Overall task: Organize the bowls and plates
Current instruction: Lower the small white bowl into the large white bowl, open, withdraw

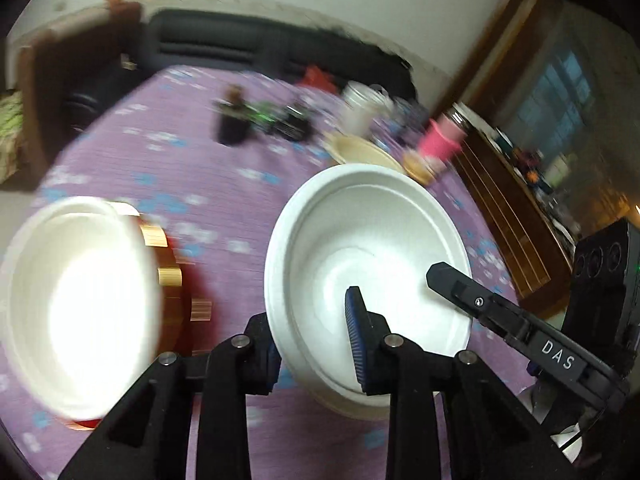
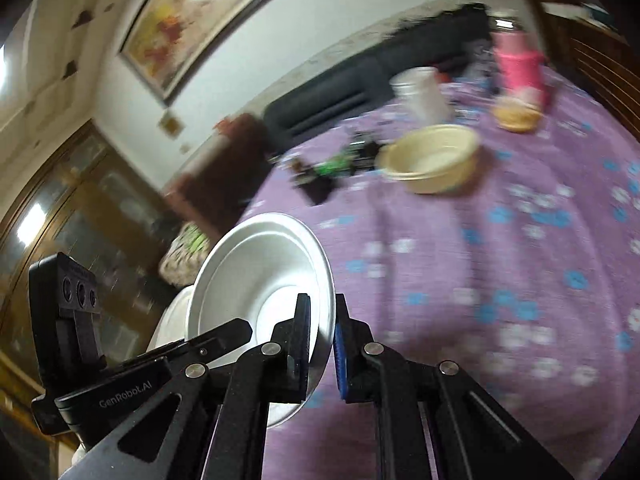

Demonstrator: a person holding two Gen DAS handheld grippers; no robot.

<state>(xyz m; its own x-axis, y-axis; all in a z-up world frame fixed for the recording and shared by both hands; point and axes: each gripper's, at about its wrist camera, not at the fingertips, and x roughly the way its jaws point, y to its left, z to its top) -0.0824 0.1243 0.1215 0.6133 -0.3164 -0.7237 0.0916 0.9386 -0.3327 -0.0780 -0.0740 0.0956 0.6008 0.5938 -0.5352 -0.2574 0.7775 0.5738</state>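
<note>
A white bowl (image 1: 368, 248) hangs tilted above the purple flowered tablecloth (image 1: 208, 184). My left gripper (image 1: 310, 332) is shut on its near rim, with one blue pad inside and one outside. My right gripper (image 1: 448, 284) reaches in from the right, one finger lying inside the opposite rim. In the right wrist view, the right gripper (image 2: 322, 320) is shut on the thin rim of the white bowl (image 2: 260, 276), and the left gripper (image 2: 236, 332) sits at its left side. A paler layer shows under the near rim. A second white bowl (image 1: 80, 300) rests on a red and gold stand (image 1: 172, 280).
Farther back on the cloth (image 2: 500, 280) stand a cream bowl (image 2: 430, 158), a white cup (image 2: 422, 92), a pink cup (image 2: 518, 68), a small tan dish (image 2: 516, 116) and dark small items (image 2: 332, 164). A dark sofa runs behind the table, with wooden furniture to the right.
</note>
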